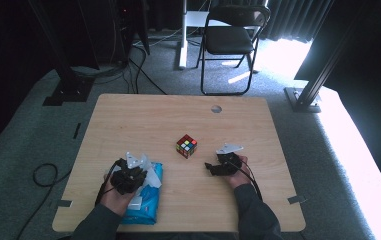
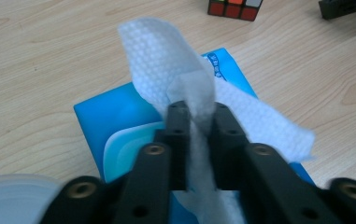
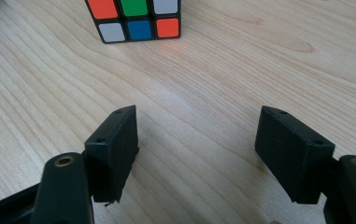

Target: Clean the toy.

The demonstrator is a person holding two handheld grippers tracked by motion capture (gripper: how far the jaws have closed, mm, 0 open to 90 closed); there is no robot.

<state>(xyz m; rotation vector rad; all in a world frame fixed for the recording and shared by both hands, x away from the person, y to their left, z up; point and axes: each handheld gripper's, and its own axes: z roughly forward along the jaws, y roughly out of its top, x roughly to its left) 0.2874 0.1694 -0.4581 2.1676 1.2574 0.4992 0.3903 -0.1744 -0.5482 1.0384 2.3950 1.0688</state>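
i have the left gripper (image 2: 196,114) down over the blue wipes pack (image 2: 108,116) at the near left of the table (image 1: 128,120), and its jaws are pinched tight on a white wipe (image 2: 166,56) that comes up out of the pack's opening. the left gripper view shows the wipe running between the two black jaws and fanning out above and to the right of them, dimpled in texture, with the pack's pale lid flap (image 2: 129,144) folded open just beside the jaws. from the high view the pack (image 1: 148,202) lies along the near edge under my left hand (image 1: 115,195), the wipe a crumpled white patch beside the gripper. the right gripper (image 3: 196,140) rests near the table's right middle, jaws spread wide with nothing between them, bare wood under them. the right gripper view shows a rubik's cube (image 3: 136,18) just beyond those jaws; the high view places the cube (image 1: 186,145) mid-table, between my two hands and well apart from the pack.
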